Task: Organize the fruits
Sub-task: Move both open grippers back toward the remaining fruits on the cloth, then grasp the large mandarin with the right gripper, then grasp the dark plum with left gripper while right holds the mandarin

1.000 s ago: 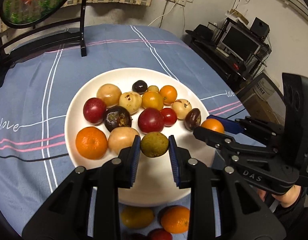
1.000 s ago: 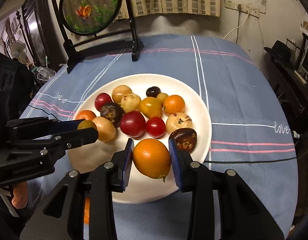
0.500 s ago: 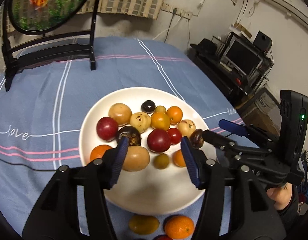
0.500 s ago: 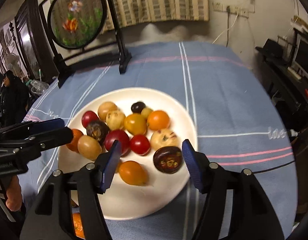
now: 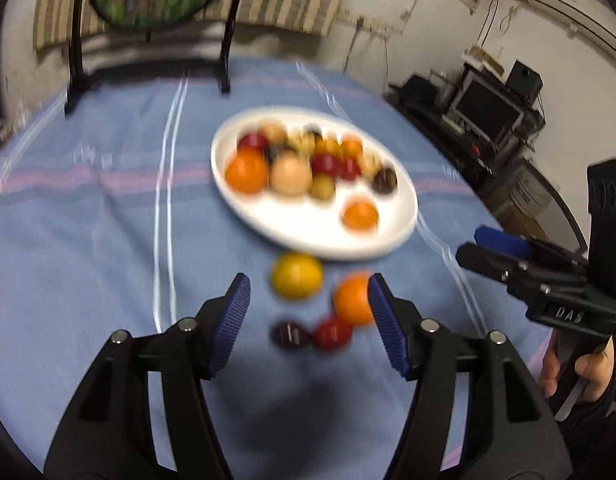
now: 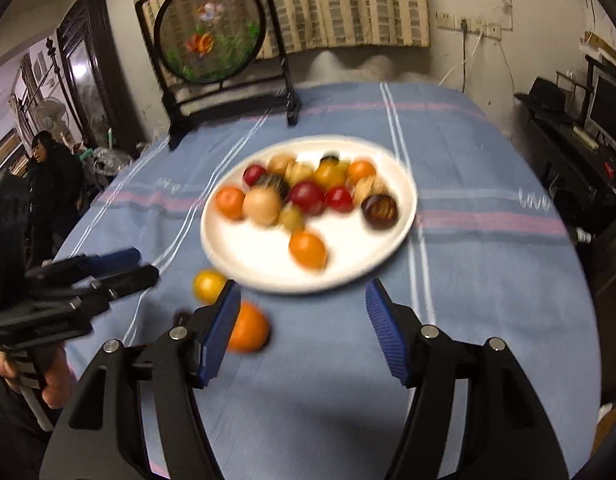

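Observation:
A white plate (image 5: 268, 220) (image 6: 347, 256) holds several mixed fruits, among them a small green one (image 6: 292, 217) and an orange one (image 6: 308, 249) lying free near its front. On the blue cloth before the plate lie a yellow fruit (image 5: 296, 276) (image 6: 208, 285), an orange (image 5: 353, 300) (image 6: 250, 326), a red fruit (image 5: 332, 334) and a dark one (image 5: 290, 334). My left gripper (image 5: 308, 285) hovers just short of these loose fruits, its jaws opening and gripping nothing. My right gripper (image 6: 303, 292) hangs in front of the plate, jaws opening and empty. Both views are motion-blurred.
A round embroidered screen on a black stand (image 6: 212, 32) stands at the table's far edge. A desk with a monitor (image 5: 491, 112) is off to the right, and a person (image 6: 52, 168) is beyond the left edge. A hand (image 5: 579, 372) holds the right gripper.
Both grippers opened, leaving the green fruit and the orange fruit on the plate, then drew back from the plate toward the near side of the table.

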`<action>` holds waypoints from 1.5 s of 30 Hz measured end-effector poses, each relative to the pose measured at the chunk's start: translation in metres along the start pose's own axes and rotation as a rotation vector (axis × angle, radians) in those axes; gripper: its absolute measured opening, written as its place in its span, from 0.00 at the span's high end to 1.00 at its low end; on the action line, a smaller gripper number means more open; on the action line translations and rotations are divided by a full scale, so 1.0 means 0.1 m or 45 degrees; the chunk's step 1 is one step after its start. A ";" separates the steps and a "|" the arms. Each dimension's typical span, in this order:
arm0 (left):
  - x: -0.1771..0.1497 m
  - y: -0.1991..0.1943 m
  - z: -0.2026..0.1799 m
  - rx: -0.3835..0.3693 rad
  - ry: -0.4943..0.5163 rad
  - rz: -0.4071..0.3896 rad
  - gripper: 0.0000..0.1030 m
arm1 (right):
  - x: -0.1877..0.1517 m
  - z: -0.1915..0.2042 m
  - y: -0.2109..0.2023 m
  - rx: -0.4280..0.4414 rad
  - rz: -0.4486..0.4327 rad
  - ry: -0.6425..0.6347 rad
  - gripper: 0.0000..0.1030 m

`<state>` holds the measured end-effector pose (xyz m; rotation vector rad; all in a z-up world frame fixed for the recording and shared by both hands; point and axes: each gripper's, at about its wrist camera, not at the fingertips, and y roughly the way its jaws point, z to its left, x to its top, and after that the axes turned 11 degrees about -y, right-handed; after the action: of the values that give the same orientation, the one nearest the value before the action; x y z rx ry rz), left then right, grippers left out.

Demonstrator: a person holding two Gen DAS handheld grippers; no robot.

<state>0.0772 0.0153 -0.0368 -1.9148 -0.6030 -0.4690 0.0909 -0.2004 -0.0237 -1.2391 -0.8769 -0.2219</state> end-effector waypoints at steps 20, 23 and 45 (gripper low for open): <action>-0.37 -0.44 0.50 -0.006 -0.065 -0.043 0.33 | -0.04 0.51 0.50 0.021 0.104 -0.026 0.36; -0.38 -0.45 0.56 -0.011 -0.070 -0.037 0.33 | -0.03 0.52 0.63 0.011 0.120 -0.024 0.37; -0.33 0.32 0.23 0.052 0.126 0.137 0.55 | -0.53 0.11 0.17 0.052 0.143 0.132 0.55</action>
<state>0.0710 0.0187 -0.0878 -1.8634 -0.4402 -0.4759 0.0610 -0.2009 -0.0712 -1.2242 -0.7171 -0.1756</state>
